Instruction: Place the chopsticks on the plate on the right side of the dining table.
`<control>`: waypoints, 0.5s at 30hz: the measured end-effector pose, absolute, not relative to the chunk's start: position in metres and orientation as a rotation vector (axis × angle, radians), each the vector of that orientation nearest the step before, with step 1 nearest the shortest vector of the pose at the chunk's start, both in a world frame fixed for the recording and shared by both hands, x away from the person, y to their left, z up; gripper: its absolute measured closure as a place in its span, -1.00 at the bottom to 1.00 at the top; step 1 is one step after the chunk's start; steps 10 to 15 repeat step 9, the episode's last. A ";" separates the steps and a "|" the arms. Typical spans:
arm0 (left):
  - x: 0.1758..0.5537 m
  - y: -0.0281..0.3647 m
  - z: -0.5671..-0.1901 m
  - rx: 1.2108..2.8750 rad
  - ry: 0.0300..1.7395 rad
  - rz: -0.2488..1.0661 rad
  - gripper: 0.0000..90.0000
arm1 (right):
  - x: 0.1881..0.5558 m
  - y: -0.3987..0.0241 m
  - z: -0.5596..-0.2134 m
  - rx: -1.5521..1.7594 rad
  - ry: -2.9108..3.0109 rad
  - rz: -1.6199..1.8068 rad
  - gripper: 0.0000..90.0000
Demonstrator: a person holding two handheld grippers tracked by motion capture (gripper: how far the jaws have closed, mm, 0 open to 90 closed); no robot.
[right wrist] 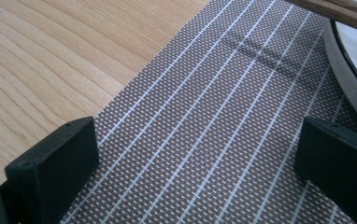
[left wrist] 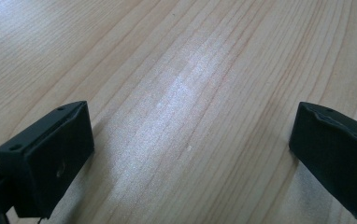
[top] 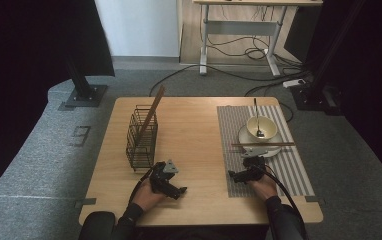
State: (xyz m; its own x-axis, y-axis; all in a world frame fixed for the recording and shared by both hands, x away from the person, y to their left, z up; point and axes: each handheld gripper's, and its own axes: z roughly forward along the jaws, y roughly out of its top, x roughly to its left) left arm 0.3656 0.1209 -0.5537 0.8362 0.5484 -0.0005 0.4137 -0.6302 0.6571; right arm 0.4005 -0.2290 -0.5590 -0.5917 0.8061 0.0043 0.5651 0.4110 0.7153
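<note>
While both tongs rest low on the table (top: pixel 194 135), their jaws stand wide apart and hold nothing. The right gripper (right wrist: pixel 195 163) lies on the striped placemat (right wrist: pixel 223 121), with the chopsticks (top: pixel 263 145) just ahead of it across the plate (top: pixel 274 149). The left gripper (left wrist: pixel 190 154) sits over bare wood, just beside the wire basket (top: pixel 141 140).

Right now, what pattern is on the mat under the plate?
The mat is grey-brown weave with thin pale stripes, clearest in the right gripper view.
</note>
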 end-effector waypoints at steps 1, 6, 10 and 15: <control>0.366 0.121 -0.554 2.340 0.699 0.261 -1.00 | 0.400 -0.229 -0.559 1.182 2.331 0.982 -1.00; 0.366 0.121 -0.554 2.340 0.699 0.261 -1.00 | 0.400 -0.229 -0.559 1.183 2.332 0.983 -1.00; 0.366 0.121 -0.554 2.340 0.699 0.261 -1.00 | 0.400 -0.229 -0.559 1.183 2.332 0.983 -1.00; 0.366 0.121 -0.554 2.340 0.699 0.261 -1.00 | 0.400 -0.229 -0.559 1.183 2.332 0.983 -1.00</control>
